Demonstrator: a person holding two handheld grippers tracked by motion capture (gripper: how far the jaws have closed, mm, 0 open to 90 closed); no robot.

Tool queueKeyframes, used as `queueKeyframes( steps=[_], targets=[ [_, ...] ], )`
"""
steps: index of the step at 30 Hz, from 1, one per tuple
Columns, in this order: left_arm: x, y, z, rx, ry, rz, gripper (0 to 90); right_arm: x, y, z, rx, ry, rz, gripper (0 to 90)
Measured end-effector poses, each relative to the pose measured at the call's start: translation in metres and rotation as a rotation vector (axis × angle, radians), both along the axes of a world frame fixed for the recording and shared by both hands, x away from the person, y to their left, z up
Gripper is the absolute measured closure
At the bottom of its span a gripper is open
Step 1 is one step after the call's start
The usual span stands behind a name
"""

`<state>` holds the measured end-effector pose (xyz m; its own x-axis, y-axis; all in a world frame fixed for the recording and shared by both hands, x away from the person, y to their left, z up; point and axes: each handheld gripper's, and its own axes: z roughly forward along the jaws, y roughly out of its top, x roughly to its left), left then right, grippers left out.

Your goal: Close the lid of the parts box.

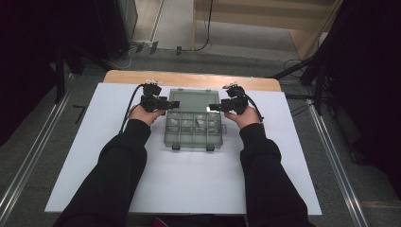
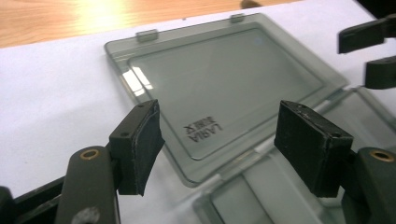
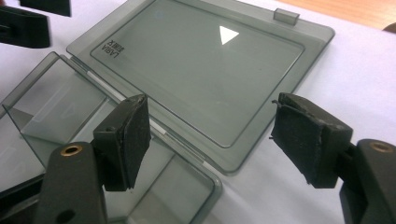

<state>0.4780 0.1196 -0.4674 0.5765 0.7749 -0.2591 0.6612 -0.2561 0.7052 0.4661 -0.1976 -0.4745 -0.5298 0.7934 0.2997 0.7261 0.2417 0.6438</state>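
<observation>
A smoky clear compartment box lies open on the white board, its lid folded flat behind it. My left gripper hovers at the lid's left end, jaws open and pointing right. In the left gripper view the left gripper straddles the lid corner near the hinge without touching it. My right gripper is at the lid's right end, open and pointing left. In the right gripper view the right gripper spans the hinge corner of the lid and the box, pads apart from both.
The white board covers a wooden table whose far edge shows behind the lid. Small pale pieces lie in the box's back row of compartments. Cables and metal rails run across the floor around the table.
</observation>
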Motion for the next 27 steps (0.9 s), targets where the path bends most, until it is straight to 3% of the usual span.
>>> queueKeyframes(
  steps=[3, 9, 12, 15, 25, 27],
  targets=[
    [0.003, -0.002, -0.005, 0.033, -0.002, 0.02, 31.0, 0.003, 0.002, -0.004, 0.0, 0.005, -0.011, 28.5],
    [0.009, -0.001, -0.013, 0.035, -0.017, 0.076, 31.0, 0.008, 0.004, -0.01, 0.009, 0.006, -0.046, 28.4],
    [0.011, -0.002, -0.017, 0.032, -0.022, 0.095, 31.0, 0.01, 0.007, -0.013, -0.029, -0.005, -0.061, 28.4],
    [0.013, -0.003, -0.022, 0.031, -0.011, 0.109, 31.0, 0.011, 0.008, -0.017, -0.024, 0.0, -0.068, 28.4],
    [0.015, -0.011, -0.032, 0.053, 0.008, 0.129, 31.0, 0.016, 0.015, -0.03, -0.065, 0.022, -0.099, 25.5],
    [0.015, -0.012, -0.034, 0.056, 0.007, 0.127, 30.9, 0.016, 0.016, -0.032, -0.053, 0.025, -0.105, 24.3]
  ],
)
